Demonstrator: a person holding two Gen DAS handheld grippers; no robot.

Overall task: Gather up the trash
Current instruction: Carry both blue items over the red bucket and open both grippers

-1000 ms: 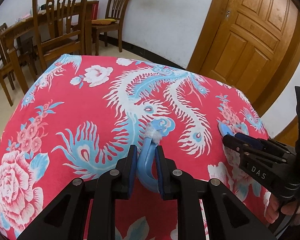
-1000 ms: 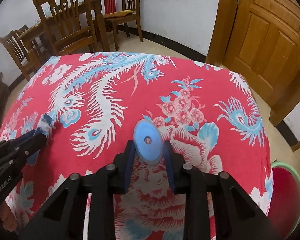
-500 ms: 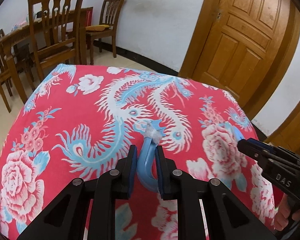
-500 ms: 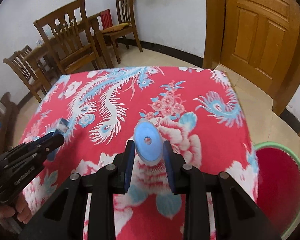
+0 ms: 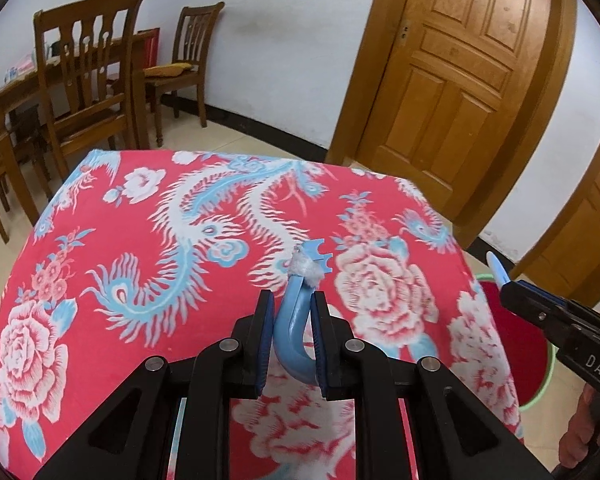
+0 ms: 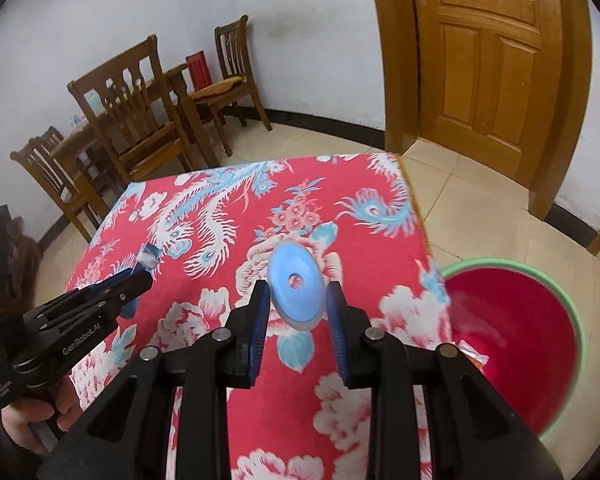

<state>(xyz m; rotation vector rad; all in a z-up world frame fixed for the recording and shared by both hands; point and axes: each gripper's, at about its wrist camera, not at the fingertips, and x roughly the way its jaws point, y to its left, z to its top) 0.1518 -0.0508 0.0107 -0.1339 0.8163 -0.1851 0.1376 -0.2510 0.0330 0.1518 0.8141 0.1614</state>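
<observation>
Left gripper (image 5: 290,318), marked "GenRobot.AI", is clamped on a curved blue plastic piece (image 5: 296,320). Right gripper (image 6: 298,308), marked "DAS", is clamped on a blue disc (image 6: 296,284). Both are above the red floral tablecloth (image 5: 140,248). A green-rimmed red bin (image 6: 516,340) is on the tiled floor beside it; wooden chairs (image 5: 88,80) and door (image 5: 460,80) beyond.

The counter (image 5: 148,280) is covered by a red cloth (image 6: 220,312) printed with white and pale blue phoenix feathers, peonies and small pink blossoms; the cloth hangs over its edges. The counter stands on a floor of pale beige tiles (image 6: 480,216). On the floor, just beside the counter's right edge, sits a red basin with a green rim (image 6: 516,320).
</observation>
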